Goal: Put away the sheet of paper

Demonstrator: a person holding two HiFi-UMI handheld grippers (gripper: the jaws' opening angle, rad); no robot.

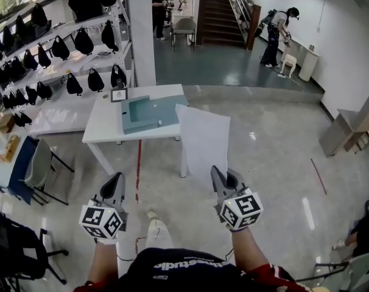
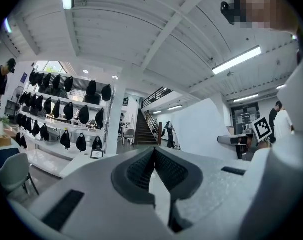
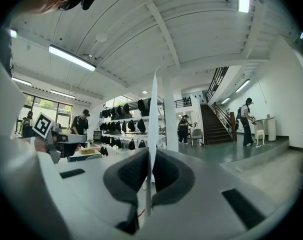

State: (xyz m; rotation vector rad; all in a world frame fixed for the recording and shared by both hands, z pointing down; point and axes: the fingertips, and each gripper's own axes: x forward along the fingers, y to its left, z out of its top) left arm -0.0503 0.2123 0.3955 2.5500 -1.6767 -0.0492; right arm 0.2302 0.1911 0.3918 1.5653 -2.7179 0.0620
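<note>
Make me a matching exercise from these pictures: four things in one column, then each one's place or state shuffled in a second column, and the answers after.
Column one
1. sheet of paper
2. left tongs
3. teal tray
4. black bags

Column two
A. lying on the white table
B. lined up along the shelves
C. pinched in the right tongs
D. shut, with nothing between

Pairs: 1-C, 2-D, 3-A, 4-B
</note>
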